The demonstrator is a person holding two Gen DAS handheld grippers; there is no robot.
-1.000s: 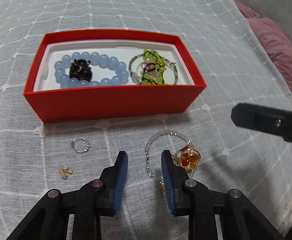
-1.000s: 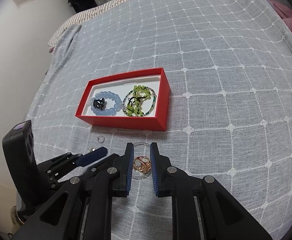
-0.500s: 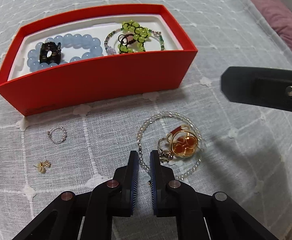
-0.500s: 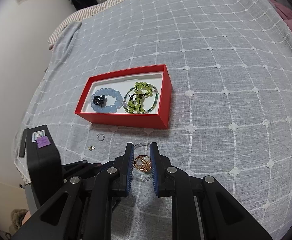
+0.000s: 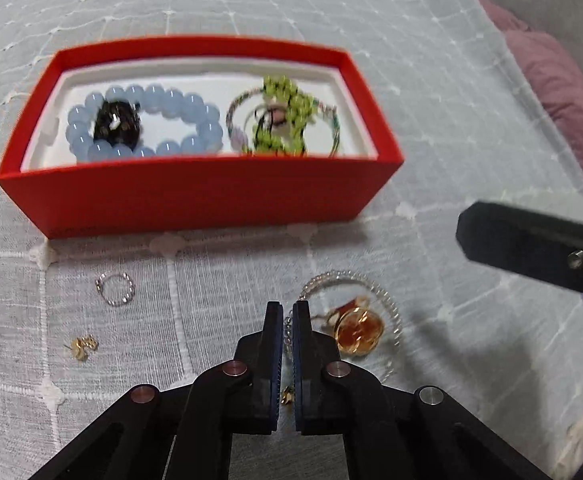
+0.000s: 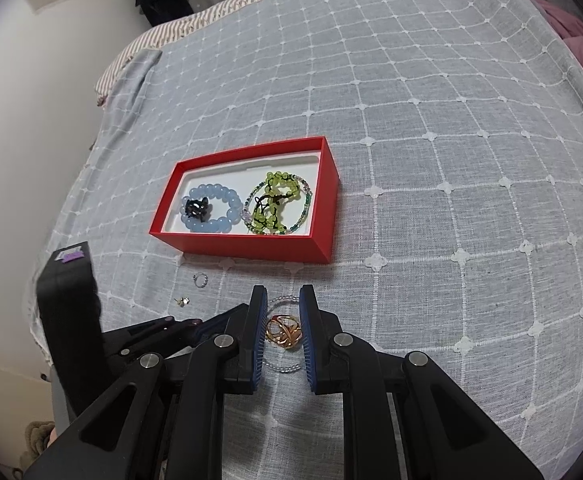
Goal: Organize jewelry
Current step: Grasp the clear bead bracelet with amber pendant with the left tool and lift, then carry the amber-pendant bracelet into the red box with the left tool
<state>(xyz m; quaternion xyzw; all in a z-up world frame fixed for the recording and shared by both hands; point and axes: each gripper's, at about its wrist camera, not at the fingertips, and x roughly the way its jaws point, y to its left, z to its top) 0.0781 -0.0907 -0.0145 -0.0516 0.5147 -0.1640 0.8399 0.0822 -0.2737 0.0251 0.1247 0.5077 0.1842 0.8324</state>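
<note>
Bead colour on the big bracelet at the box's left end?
Pale blue beads on the big bracelet, with a dark charm; clearest in the left wrist view.

Left gripper (image 5: 287, 316) jaws just closed; right gripper (image 6: 282, 326) jaws slightly parted.

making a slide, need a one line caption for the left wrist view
Left gripper shut on the clear bead bracelet in front of the red box, a ring and earring loose on the bedspread.

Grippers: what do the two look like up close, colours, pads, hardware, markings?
Both the left gripper and the right gripper are matte black plastic with angular linkage arms, round silver pins at the joints and ribbed blue pads inside the fingers. A purple sticker sits atop the left one's body.
</note>
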